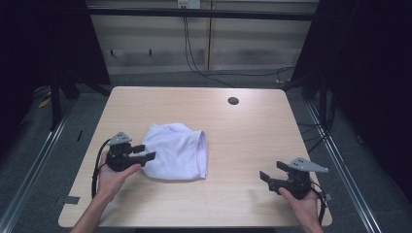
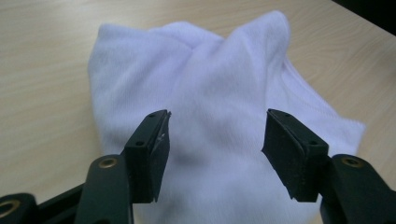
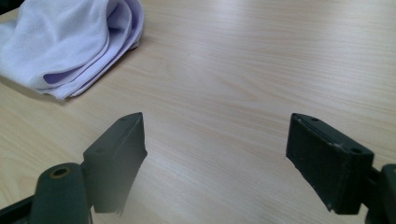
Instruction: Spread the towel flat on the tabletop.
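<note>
the cloth (image 1: pixel 176 151) lay on the table (image 1: pixel 243 145), just in front of the left gripper (image 1: pixel 144 152) and well away from the right gripper (image 1: pixel 265 175). the left gripper's jaws stood wide apart with nothing in them. in the left gripper view the cloth (image 2: pixel 205 107) sat past the two pads (image 2: pixel 156 144), right in the gap, but the pads did not press on it. the right gripper (image 3: pixel 215 163) was wide open too and held nothing, with only bare wood between its jaws.

the cloth looked soft, light and floppy. it would bend and sag when lifted, not break. it seemed folded over in layers (image 3: pixel 88 70), so a pinch on the near edge by the left gripper might work best.

the under side of the cloth was hidden. how many layers it had was hard to tell.
</note>
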Action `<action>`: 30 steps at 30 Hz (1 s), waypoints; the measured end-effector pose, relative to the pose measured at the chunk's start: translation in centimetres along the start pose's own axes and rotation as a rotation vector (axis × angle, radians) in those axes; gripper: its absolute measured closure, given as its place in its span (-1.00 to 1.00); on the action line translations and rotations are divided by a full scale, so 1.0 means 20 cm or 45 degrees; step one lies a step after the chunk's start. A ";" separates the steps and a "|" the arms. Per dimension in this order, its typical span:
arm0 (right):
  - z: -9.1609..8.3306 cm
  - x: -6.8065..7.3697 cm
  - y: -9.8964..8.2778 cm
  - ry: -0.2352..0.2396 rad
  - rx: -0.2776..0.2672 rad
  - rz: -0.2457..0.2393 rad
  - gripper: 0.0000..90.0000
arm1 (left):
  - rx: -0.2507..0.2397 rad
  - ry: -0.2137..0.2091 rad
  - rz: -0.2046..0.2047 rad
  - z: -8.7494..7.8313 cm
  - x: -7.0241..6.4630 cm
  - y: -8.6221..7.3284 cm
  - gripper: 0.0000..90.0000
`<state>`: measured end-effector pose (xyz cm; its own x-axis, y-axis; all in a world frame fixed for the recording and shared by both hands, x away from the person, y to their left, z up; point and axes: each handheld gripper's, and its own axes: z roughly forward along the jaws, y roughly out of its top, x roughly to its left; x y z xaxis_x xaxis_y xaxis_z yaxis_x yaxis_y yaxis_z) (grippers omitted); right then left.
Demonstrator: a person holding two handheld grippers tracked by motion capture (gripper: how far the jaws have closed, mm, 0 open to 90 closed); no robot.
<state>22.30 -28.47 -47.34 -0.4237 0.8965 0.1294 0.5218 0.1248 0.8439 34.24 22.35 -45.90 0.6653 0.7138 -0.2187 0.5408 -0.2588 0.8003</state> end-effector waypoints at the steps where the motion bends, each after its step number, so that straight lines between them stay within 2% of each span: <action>1: 0.00 0.00 0.00 0.011 0.007 0.004 -0.57 | 0.002 0.004 -0.001 0.03 0.01 0.02 -0.07; 2: 0.00 0.01 0.00 0.024 0.011 0.006 -0.57 | 0.019 0.002 -0.001 0.06 0.02 0.03 -0.07; 3: 0.00 0.01 0.00 0.031 0.014 0.007 -0.57 | 0.066 -0.025 0.015 0.10 0.03 0.03 0.00; 4: 0.00 0.01 0.00 0.039 0.018 0.003 -0.57 | 0.148 -0.074 0.019 0.16 0.05 0.01 0.19; 5: 0.00 0.02 0.00 0.048 0.022 -0.004 -0.57 | 0.201 -0.045 0.031 0.20 0.05 0.00 0.17; 6: 0.00 0.02 0.00 0.052 0.028 -0.004 -0.57 | 0.190 -0.047 0.033 0.22 0.04 -0.02 0.15; 7: 0.01 0.02 -0.01 0.057 0.039 -0.013 -0.57 | 0.182 -0.076 0.014 0.23 0.04 -0.02 0.18; 8: 0.01 0.02 -0.01 0.059 0.050 -0.015 -0.58 | 0.191 -0.098 0.028 0.22 0.02 -0.03 0.38; 9: 0.01 0.03 -0.01 0.068 0.050 -0.020 -0.58 | 0.193 -0.088 0.068 0.22 0.00 -0.04 0.57; 11: 0.01 0.03 -0.01 0.072 0.057 -0.025 -0.58 | 0.196 -0.075 0.089 0.21 -0.05 -0.06 0.71; 12: 0.01 0.03 -0.01 0.073 0.063 -0.032 -0.58 | 0.225 -0.103 0.110 0.20 -0.07 -0.06 0.73; 17: 0.02 0.05 -0.01 0.093 0.083 -0.043 -0.54 | 0.233 -0.222 0.150 0.17 -0.16 -0.11 0.75; 21: 0.03 0.06 -0.01 0.122 0.114 -0.065 -0.50 | 0.263 -0.251 0.210 0.17 -0.27 -0.13 0.74; 23: 0.04 0.08 0.00 0.146 0.137 -0.067 -0.49 | 0.278 -0.296 0.226 0.17 -0.33 -0.14 0.74; 24: 0.04 0.08 0.00 0.146 0.137 -0.067 -0.49 | 0.278 -0.296 0.226 0.17 -0.33 -0.14 0.74; 25: 0.05 0.09 0.00 0.162 0.155 -0.082 -0.48 | 0.286 -0.332 0.234 0.18 -0.38 -0.15 0.74; 29: 0.05 0.12 0.02 0.169 0.159 -0.124 -0.43 | 0.310 -0.363 0.266 0.17 -0.46 -0.16 0.71; 30: 0.05 0.12 0.02 0.168 0.158 -0.141 -0.39 | 0.327 -0.370 0.260 0.17 -0.47 -0.15 0.68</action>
<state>22.26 -25.73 -47.15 -0.5723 0.8122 0.1136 0.5507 0.2780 0.7870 28.03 14.31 -48.17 0.8693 0.4277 -0.2477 0.4689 -0.5554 0.6868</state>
